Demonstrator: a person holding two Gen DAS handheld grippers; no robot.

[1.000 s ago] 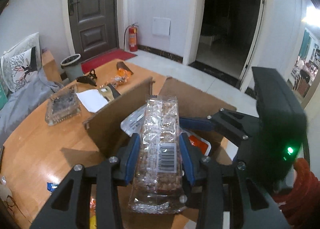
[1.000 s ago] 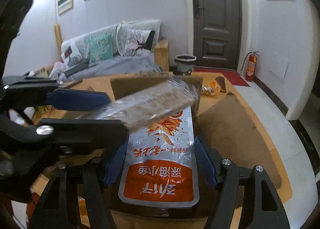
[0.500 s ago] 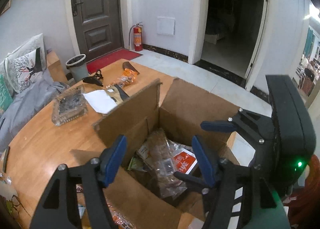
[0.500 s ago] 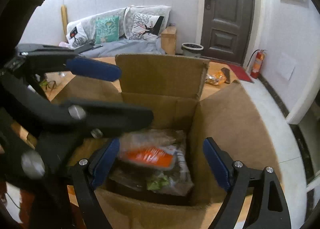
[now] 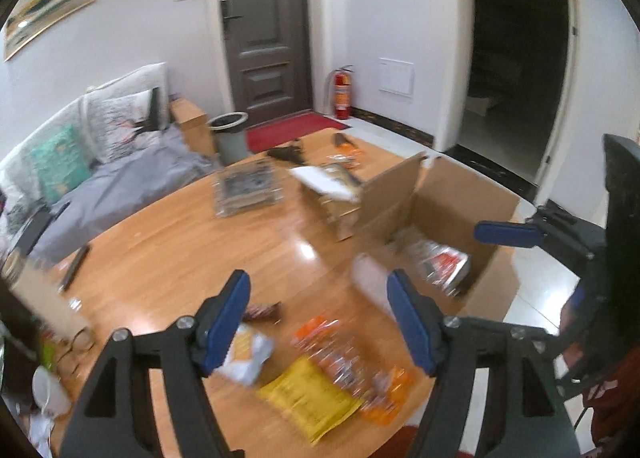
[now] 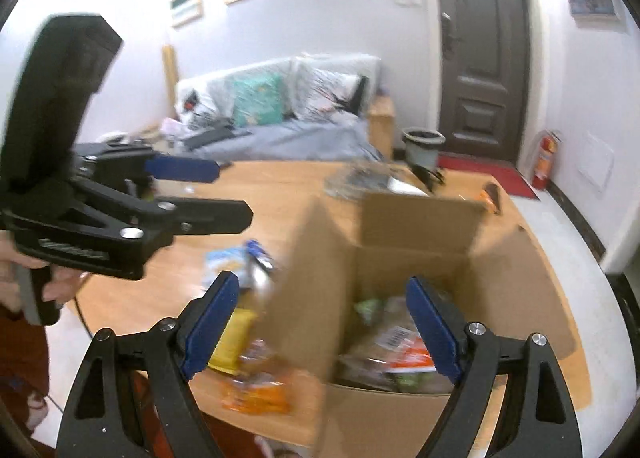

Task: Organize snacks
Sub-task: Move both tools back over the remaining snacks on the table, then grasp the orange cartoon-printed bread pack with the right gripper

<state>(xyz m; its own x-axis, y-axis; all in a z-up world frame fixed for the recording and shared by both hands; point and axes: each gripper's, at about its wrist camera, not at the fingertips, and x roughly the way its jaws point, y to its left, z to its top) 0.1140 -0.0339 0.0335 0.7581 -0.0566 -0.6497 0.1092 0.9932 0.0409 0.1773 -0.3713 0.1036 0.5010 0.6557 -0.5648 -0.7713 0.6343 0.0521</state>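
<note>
An open cardboard box [image 5: 452,198] [image 6: 416,226] stands at the right end of the wooden table [image 5: 160,242] with several snack packets [image 6: 396,354] inside. Loose snacks lie in front of it: a yellow packet [image 5: 308,394], orange packets [image 5: 332,342] and a pale packet [image 5: 248,354]. My left gripper [image 5: 318,282] hangs above these loose snacks, its jaws opening with nothing between them. My right gripper [image 6: 322,286] is open and empty, straddling the box's near left wall from above. A hand holds the left gripper [image 6: 228,190] at the left in the right wrist view.
A glass tray [image 5: 248,194] and a small carton with white paper [image 5: 332,194] sit behind the box. A remote [image 5: 74,264] and glasses [image 5: 76,342] lie at the table's left. Beyond are a sofa [image 5: 100,162] and a bin [image 5: 232,138].
Both grippers let their packets go into the box and opened. The left one then swung left and back over the loose snacks; the right one pulled back and up.
</note>
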